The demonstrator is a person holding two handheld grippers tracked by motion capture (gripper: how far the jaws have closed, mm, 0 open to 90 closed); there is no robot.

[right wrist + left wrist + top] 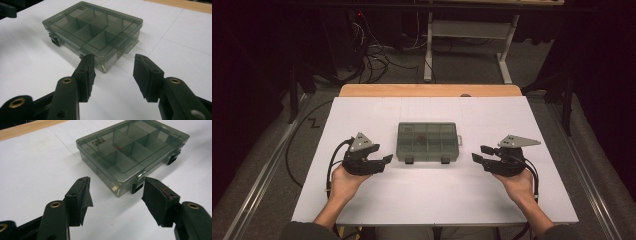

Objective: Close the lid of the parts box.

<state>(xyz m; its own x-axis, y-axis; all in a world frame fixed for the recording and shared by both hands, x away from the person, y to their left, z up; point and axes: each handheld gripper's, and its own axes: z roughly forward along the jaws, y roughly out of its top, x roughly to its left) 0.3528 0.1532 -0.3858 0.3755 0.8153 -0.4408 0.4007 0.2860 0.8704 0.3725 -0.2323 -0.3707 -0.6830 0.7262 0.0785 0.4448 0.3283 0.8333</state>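
Organizer box (427,142) lid shut, centred on white table (377,200) w/ wood edge (432,90) — dark room; both tools released.

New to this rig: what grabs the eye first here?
The smoky translucent plastic compartment box, lid shut, lies mid-table on the white tabletop. The left gripper and right gripper flank it, jaws open, empty, pointing at it. Two dark latches face the person.
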